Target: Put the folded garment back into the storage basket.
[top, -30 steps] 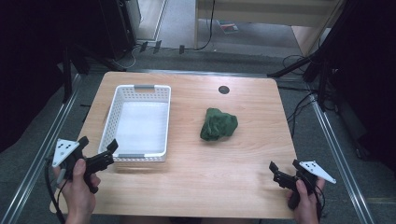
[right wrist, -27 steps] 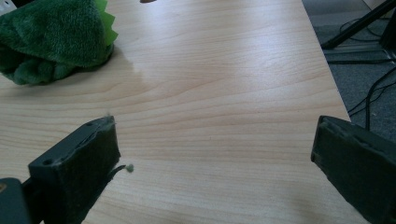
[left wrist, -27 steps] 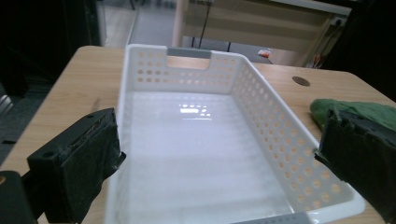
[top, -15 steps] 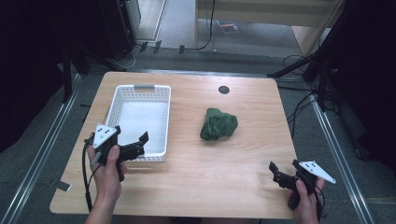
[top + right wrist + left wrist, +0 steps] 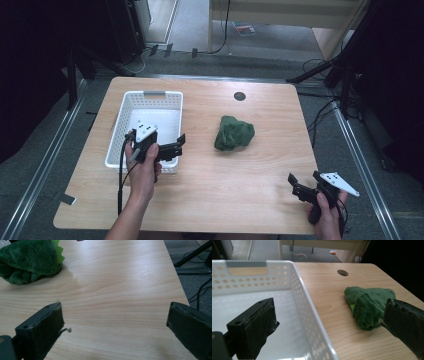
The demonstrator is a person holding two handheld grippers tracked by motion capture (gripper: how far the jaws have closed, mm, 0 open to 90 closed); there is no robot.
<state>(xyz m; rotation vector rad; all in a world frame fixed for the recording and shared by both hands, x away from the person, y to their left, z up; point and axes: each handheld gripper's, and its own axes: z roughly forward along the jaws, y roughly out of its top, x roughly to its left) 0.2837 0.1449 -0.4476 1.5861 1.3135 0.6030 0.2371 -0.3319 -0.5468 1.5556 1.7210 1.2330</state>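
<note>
We have swung our left gripper [image 5: 176, 146] inward from the table's left edge – jaws apart, over the white perforated plastic basket's [image 5: 129, 104] near right corner – toward the crumpled green cloth [image 5: 234, 133] mid-table; our right gripper [image 5: 301, 186] waits open, near-right corner.

— What's different now?
— My left gripper [image 5: 178, 145] moves up from the table's near-left corner, now over the basket's [image 5: 150, 96] near right corner, jaws apart, pointing at the cloth [image 5: 234, 133].
</note>
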